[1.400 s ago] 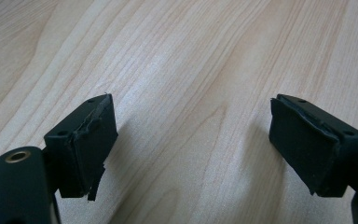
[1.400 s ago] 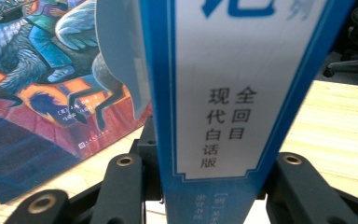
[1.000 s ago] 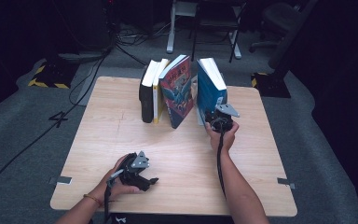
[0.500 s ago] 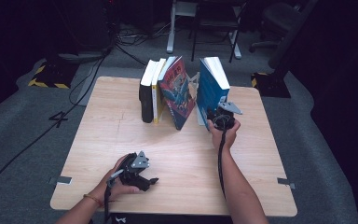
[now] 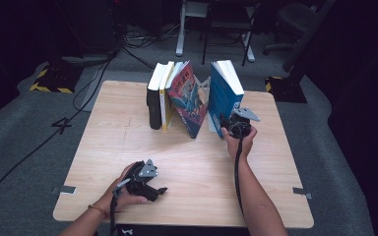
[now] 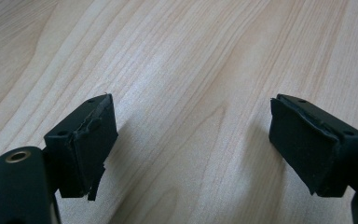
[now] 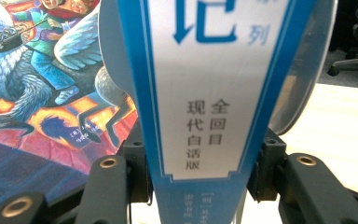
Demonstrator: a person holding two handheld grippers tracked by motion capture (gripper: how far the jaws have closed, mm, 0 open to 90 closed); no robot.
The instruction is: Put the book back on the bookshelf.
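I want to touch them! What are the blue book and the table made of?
The blue book looks like paper with a glossy printed cover: light glints on its spine. The table looks like pale wood or wood-look laminate, smooth with a soft sheen and grain lines; which one, I can't tell.

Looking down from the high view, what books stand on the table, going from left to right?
Black book → yellow-spined book → leaning book with the colourful cover → blue book, with the right claw at its spine.
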